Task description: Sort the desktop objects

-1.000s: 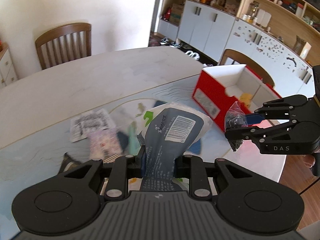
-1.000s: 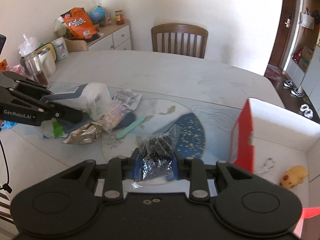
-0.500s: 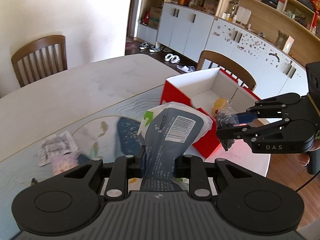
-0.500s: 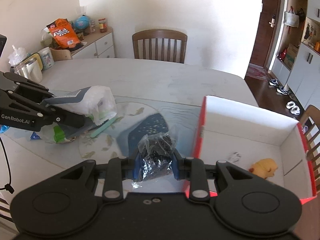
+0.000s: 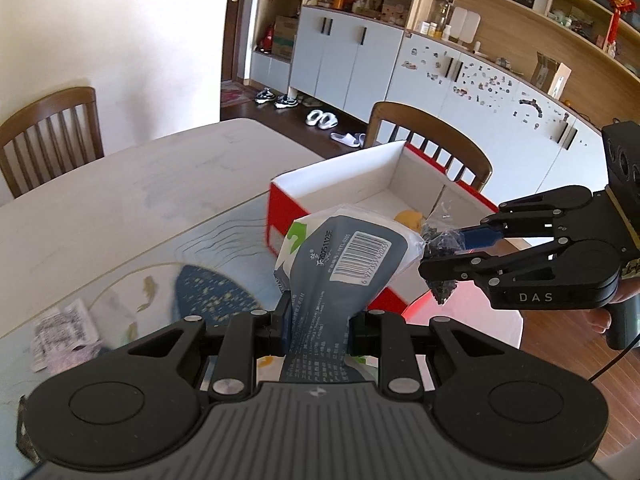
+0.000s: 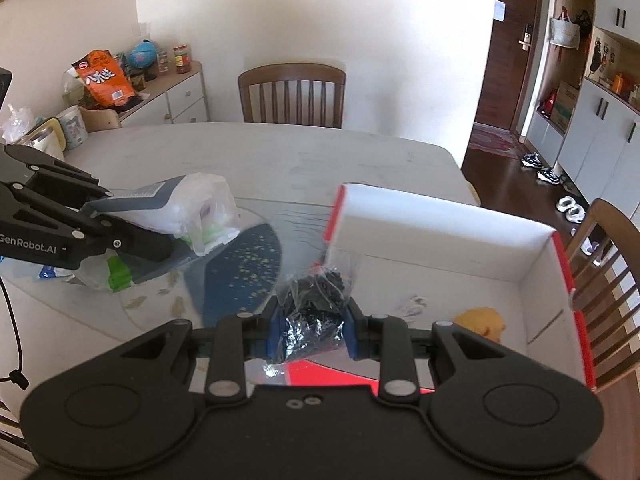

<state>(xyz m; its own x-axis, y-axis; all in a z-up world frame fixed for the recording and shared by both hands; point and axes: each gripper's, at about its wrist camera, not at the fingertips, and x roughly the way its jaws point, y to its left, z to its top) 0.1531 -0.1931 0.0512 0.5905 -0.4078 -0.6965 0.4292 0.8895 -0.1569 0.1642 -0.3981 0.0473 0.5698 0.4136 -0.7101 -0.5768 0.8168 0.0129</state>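
Your left tongs (image 5: 318, 322) are clamped narrow on the neck of a grey-and-white wipes pack (image 5: 346, 256), barcode face up. Your right tongs (image 6: 310, 330) are pinched on a small clear bag of dark bits (image 6: 314, 294). Both loads hang in the air, off the bench (image 5: 132, 184).

The red box (image 6: 440, 240), white inside, sits at the bench's right end with its open top facing up; a yellow toy (image 6: 482, 320) and a small white item already lie on its floor. In the right wrist view the small bag is over the box's near wall, so that drop looks the closer of the two. Carry it past the rim, over bare floor left of the toy, lower it, then spread the tongs. In the left wrist view the two pairs of tongs are close beside each other, so let one go in first and clear out before the other follows.

The wipes pack runs lengthwise away from your left tongs, its loose bulky end pointing toward the box. Line that long axis up with the box's long side so it lies flat instead of bridging the rim. More packets (image 5: 64, 332) wait at the bench's left.
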